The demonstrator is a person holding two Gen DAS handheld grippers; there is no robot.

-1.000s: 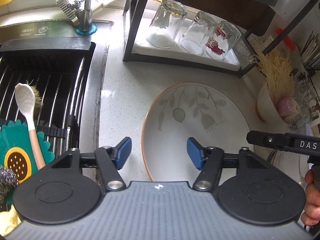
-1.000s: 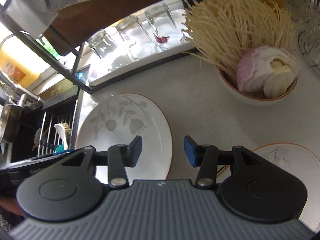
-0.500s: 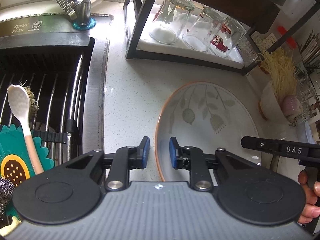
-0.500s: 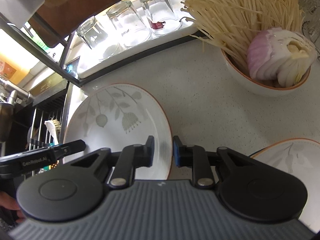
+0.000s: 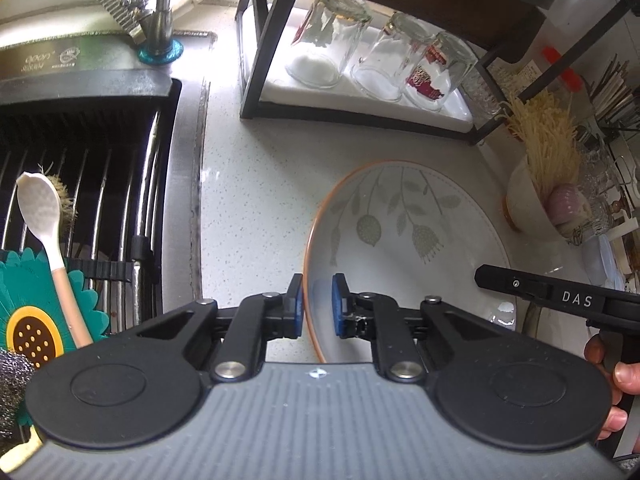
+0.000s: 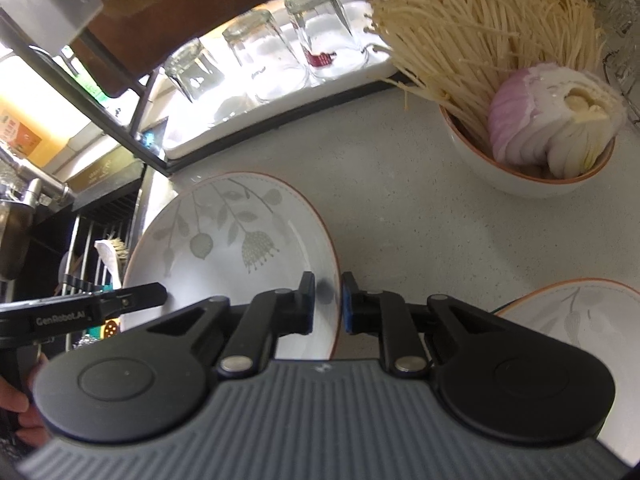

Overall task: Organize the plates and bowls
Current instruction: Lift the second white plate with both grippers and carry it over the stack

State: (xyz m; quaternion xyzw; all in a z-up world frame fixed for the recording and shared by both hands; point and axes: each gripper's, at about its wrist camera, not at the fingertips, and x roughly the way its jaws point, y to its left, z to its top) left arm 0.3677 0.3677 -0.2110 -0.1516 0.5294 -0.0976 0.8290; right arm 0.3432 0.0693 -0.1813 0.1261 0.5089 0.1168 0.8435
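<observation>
Left tool [image 5: 316, 305] has its blue pads straddling the left rim of the leaf-print plate [image 5: 404, 236], one pad outside and one inside, and the jaws are closing the last bit – looks to me like they're basically pinching the rim already. Right tool [image 6: 327, 303] is doing the same on the opposite rim, one pad over the plate's inner slope and one on the outside, also closing down on it. So it's a two-sided grab on one plate.

The plate sits flat on the speckled white desk [image 5: 248, 184], between the sink rack [image 5: 92, 184] on the left and a bowl of enoki mushrooms and onion [image 6: 532, 136] on the right. A second plate [image 6: 572, 320] with the same orange edge is just past the right tool. Behind it all, upturned glasses [image 5: 376, 52] stand on a white tray under a black shelf.

Handling-wise – it's glazed ceramic, so I'd guess stiff, fairly heavy, slick and definitely chippable. The raised rim is the only real place to grip, and taking it at two opposite points makes sense so it doesn't pivot or slide out. I'd lift it level and go slow, since the pads only get a thin lip of glaze.
</observation>
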